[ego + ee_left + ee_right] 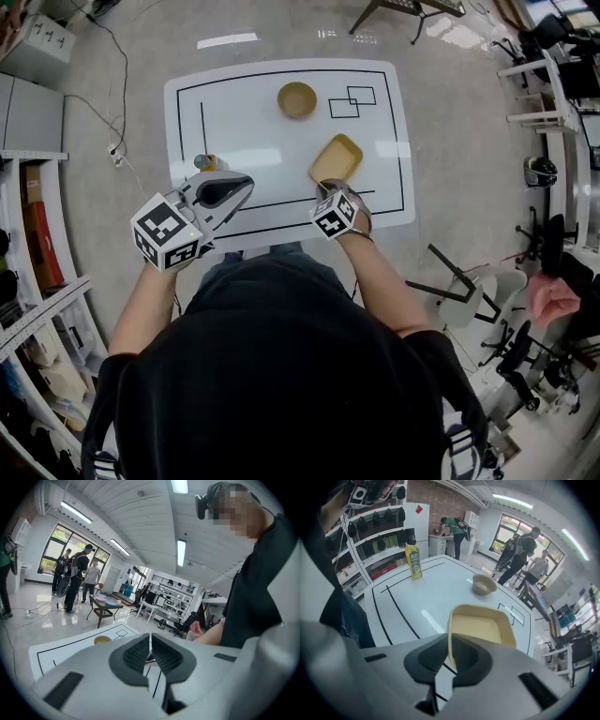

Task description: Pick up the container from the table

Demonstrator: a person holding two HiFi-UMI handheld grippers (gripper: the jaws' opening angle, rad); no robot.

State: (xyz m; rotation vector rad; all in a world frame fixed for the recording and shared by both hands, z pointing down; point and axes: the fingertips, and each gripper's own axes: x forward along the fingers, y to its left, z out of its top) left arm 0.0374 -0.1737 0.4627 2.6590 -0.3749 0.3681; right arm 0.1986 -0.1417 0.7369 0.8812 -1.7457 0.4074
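Observation:
The container [336,159] is a shallow yellow rectangular tray over the near right part of the white table [244,122]. My right gripper [331,188] points steeply down and is shut on its near rim. In the right gripper view the container [482,628] tilts away from the jaws of the right gripper [450,654], one pad inside the rim and one outside. I cannot tell whether its far end touches the table. My left gripper [244,185] hovers over the table's near left side, its jaws shut with nothing between them, as the left gripper view [150,655] shows.
A round tan bowl [297,99] sits at the far middle of the table, next to drawn black rectangles [352,101]. An oil bottle [204,163] stands just beyond the left gripper. Shelves [37,244] line the left, chairs and stands [459,281] the right. People stand in the background [77,576].

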